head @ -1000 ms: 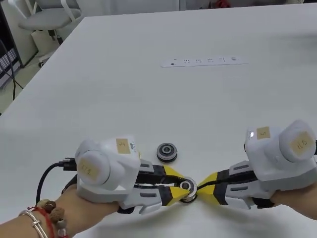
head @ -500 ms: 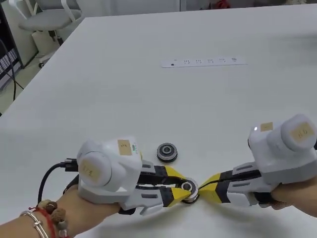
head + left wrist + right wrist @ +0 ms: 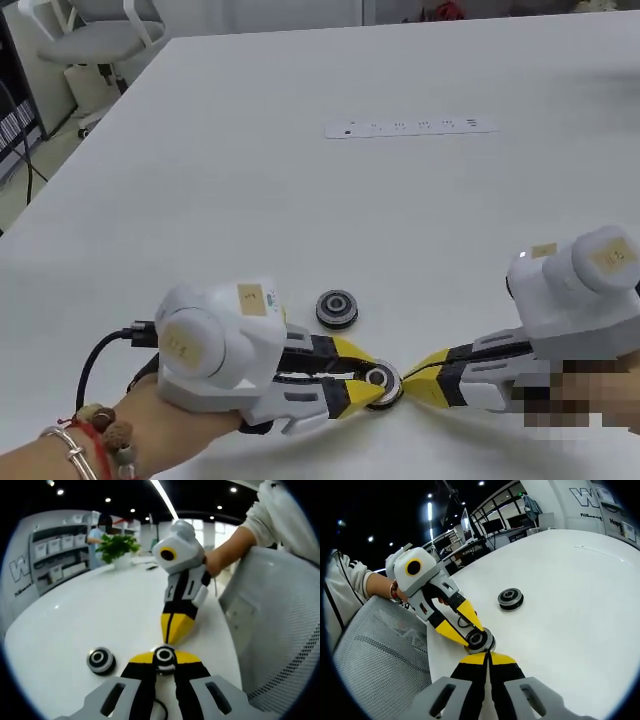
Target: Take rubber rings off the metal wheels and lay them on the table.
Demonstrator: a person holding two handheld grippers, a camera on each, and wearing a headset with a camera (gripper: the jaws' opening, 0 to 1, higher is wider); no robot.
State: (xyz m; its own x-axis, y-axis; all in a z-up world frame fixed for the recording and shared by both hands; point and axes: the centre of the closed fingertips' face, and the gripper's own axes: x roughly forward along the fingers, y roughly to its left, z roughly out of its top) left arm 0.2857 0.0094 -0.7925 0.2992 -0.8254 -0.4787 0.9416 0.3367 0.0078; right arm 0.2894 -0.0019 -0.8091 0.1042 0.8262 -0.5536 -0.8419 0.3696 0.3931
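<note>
A small metal wheel with a dark rubber ring is clamped between the yellow tips of my left gripper, just above the white table. In the left gripper view that wheel sits between my own jaws. My right gripper comes in from the right, jaws pressed together, pinching the ring at the wheel's rim. In the right gripper view the wheel sits just beyond my shut right gripper. A second wheel with its ring on lies flat on the table behind.
A white power strip lies farther back on the table. An office chair stands off the far left corner. A mesh chair back is close behind the near table edge.
The right gripper's body has drifted right and lower while its tips stay at the wheel. The left gripper and the second wheel have kept their places.
</note>
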